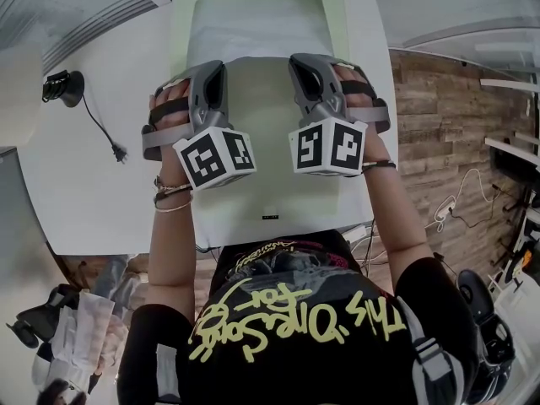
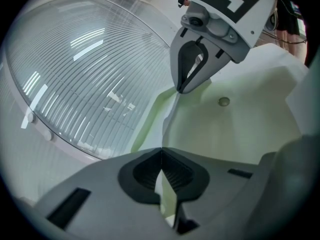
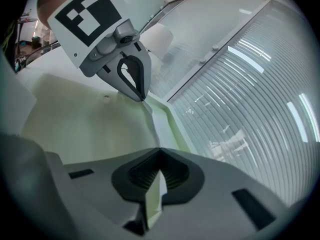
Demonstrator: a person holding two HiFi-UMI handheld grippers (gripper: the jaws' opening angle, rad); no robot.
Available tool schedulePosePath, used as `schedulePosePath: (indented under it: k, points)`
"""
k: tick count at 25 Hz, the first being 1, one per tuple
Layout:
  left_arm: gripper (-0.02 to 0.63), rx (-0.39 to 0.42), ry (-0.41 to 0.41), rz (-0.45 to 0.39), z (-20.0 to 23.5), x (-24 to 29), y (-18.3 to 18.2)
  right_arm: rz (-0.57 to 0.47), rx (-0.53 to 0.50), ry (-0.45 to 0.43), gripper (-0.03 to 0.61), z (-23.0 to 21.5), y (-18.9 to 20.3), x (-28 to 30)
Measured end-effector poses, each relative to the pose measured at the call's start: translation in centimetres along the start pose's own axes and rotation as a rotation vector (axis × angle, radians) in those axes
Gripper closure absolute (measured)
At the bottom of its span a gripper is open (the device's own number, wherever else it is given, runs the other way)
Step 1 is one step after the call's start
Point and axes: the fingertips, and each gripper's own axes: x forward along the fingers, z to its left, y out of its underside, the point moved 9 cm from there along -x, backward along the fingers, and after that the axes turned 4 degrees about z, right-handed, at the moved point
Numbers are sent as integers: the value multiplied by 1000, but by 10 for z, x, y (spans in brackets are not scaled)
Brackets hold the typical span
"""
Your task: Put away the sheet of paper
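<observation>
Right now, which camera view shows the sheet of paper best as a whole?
The head view: most of the sheet of paper shows there, over the table. The left gripper view and the right gripper view show only a creased part of it, pinched in the left tool and the right tool.

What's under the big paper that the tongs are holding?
Only the white table shows around the sheet of paper, pinched by the left tongs and the right tongs. Anything right beneath the sheet is covered.
</observation>
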Motion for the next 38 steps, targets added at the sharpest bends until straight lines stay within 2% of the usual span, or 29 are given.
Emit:
schedulePosePath:
  k: [27, 38]
  points:
    - [607, 12, 0, 14, 9, 13, -6, 26, -15, -1, 571, -13, 2, 14]
    - [604, 4, 61, 57, 4, 17, -1, -12, 7, 2, 568, -9, -1, 15]
